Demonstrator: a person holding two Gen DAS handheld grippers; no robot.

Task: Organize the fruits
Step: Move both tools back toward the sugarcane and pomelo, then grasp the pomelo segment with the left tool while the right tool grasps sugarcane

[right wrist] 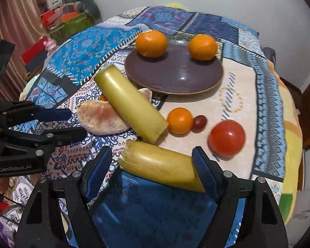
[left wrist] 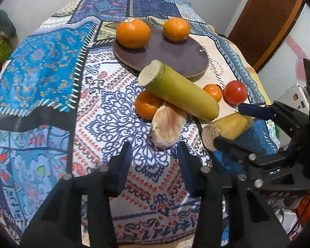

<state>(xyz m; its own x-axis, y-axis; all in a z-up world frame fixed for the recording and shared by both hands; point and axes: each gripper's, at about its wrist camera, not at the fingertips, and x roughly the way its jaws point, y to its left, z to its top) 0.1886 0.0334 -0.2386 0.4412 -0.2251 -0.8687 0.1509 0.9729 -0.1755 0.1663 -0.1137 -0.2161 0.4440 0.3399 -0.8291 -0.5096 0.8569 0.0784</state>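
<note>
A purple plate [left wrist: 175, 60] [right wrist: 175, 74] holds two oranges [left wrist: 133, 33] [left wrist: 176, 29]. A long yellow-green sugarcane piece [left wrist: 179, 91] [right wrist: 132, 103] leans over a peeled pomelo segment [left wrist: 168, 126] [right wrist: 101, 117] and an orange [left wrist: 146, 106]. A shorter cane piece [left wrist: 227, 128] [right wrist: 161, 165] lies between the wide-open jaws of my right gripper [right wrist: 153, 171] [left wrist: 231, 126]; the fingers do not clearly press on it. My left gripper [left wrist: 155, 161] [right wrist: 76, 122] is open and empty, just short of the pomelo segment. A small orange [right wrist: 179, 121], a grape [right wrist: 199, 123] and a tomato [right wrist: 227, 138] [left wrist: 235, 93] lie near.
A patterned cloth covers the round table [left wrist: 51, 72] [right wrist: 268, 95]. Boxes and bags [right wrist: 68, 18] stand on the floor at far left. A brown door [left wrist: 264, 20] stands at right.
</note>
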